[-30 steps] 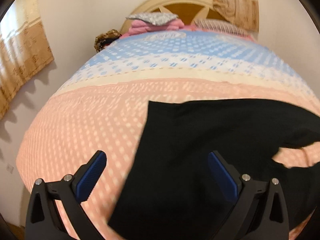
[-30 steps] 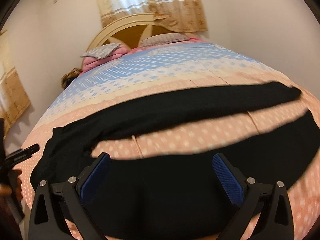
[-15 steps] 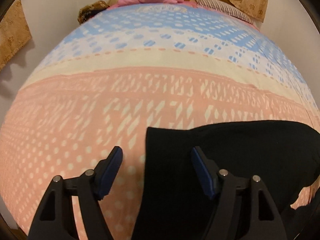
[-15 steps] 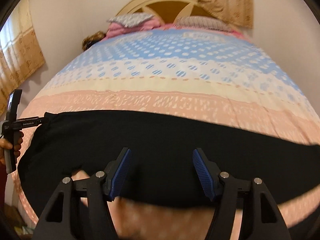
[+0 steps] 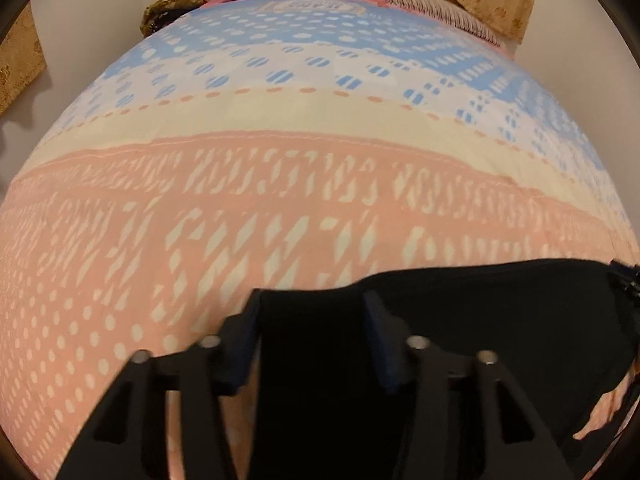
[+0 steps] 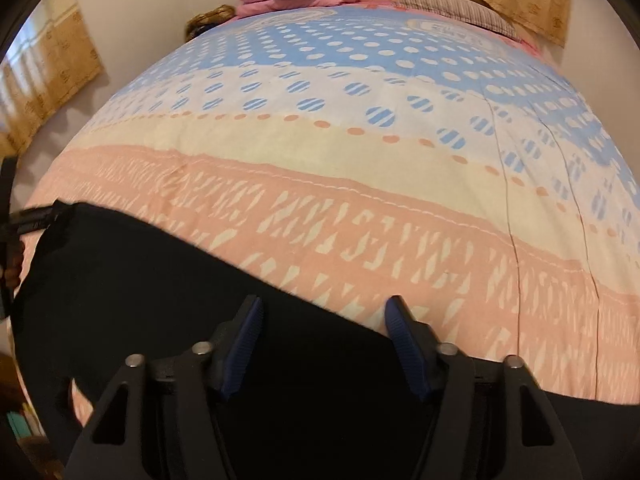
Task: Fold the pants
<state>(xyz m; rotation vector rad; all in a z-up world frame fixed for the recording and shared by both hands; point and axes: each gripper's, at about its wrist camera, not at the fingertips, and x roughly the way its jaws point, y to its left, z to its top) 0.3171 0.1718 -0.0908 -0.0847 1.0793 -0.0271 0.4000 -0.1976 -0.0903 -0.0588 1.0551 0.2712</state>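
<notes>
Your left gripper [image 5: 310, 312] straddles the corner of the black pants [image 5: 480, 320] on the bed [image 5: 280, 184], jaws apart; your right gripper [image 6: 322, 320] is likewise unclenched. The cloth looks limp and light: pinch hems.

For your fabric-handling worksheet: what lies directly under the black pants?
The black pants lie on the patterned bedspread, over its pink band near the foot of the bed. Whatever lies beneath the cloth, including any folded layers, is covered and cannot be seen.
</notes>
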